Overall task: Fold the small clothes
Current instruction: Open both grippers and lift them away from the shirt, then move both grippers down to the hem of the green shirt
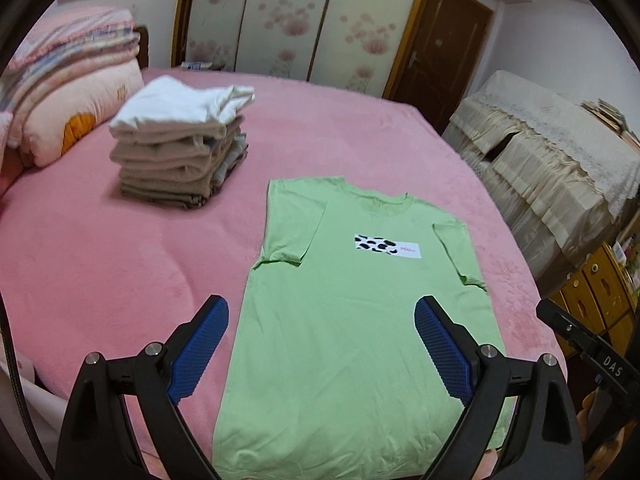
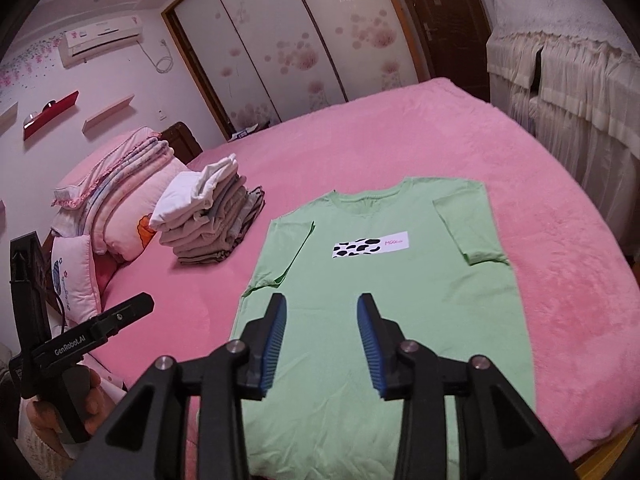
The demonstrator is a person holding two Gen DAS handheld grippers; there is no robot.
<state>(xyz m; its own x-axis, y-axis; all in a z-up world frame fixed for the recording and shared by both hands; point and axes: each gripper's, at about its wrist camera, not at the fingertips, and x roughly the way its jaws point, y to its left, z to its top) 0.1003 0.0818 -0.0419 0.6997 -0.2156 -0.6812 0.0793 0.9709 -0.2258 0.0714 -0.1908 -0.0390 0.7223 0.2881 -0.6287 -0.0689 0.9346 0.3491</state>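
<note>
A light green T-shirt [image 1: 344, 300] [image 2: 384, 280] lies flat, front up, on the pink bed, its left sleeve folded inward; a white patch with black spots crosses its chest. My left gripper [image 1: 322, 312] hovers above the shirt's lower part, jaws wide open, nothing between the blue pads. My right gripper [image 2: 322, 308] also hangs above the lower shirt, jaws partly open and empty. The left gripper's body and the hand holding it show at the lower left of the right wrist view. A stack of folded clothes [image 1: 180, 140] [image 2: 212, 220] with a white piece on top stands left of the shirt.
The pink bed cover [image 1: 100, 264] [image 2: 560, 280] spreads around the shirt. Pillows and folded quilts [image 1: 68, 88] [image 2: 120, 200] lie at the head, left. A cloth-draped cabinet [image 1: 552, 160] [image 2: 568, 92] stands past the bed's right edge. Sliding wardrobe doors [image 1: 304, 20] stand behind.
</note>
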